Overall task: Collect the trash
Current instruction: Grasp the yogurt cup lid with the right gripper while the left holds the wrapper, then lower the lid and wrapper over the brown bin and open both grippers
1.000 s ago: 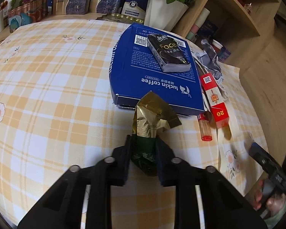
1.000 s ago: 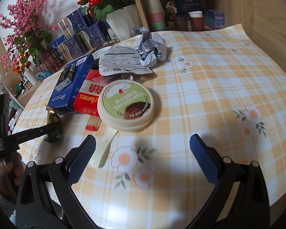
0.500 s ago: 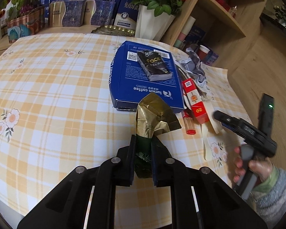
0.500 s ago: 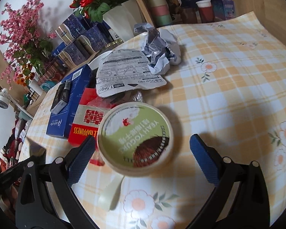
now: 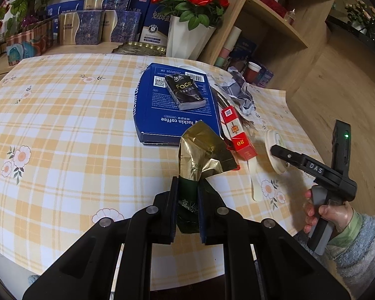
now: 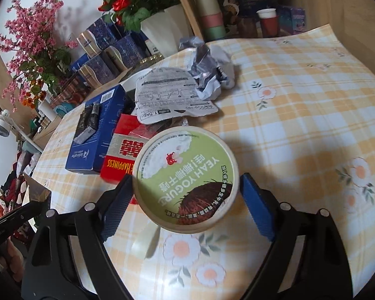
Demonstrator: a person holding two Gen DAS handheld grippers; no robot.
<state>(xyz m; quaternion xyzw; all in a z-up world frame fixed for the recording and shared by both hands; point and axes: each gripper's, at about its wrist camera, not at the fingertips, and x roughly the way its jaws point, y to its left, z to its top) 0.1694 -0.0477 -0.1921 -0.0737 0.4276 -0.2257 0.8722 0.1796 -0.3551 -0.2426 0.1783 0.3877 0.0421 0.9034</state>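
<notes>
With the left tool (image 5: 187, 201) clamped on the gold wrapper (image 5: 201, 153), the right tool (image 6: 186, 201), just narrowing but still wide, straddled the yogurt tub (image 6: 186, 180) near the table's (image 6: 300, 125) front edge, where an off-centre squeeze could tip it.

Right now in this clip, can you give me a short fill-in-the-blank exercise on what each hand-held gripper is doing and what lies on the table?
1. The left hand-held gripper is shut on a crumpled ____ foil wrapper.
2. The yogurt tub sits between the fingers of the ____ hand-held gripper.
3. The black tissue pack lies on top of the ____ coffee box.

Missing words: gold; right; blue
</notes>
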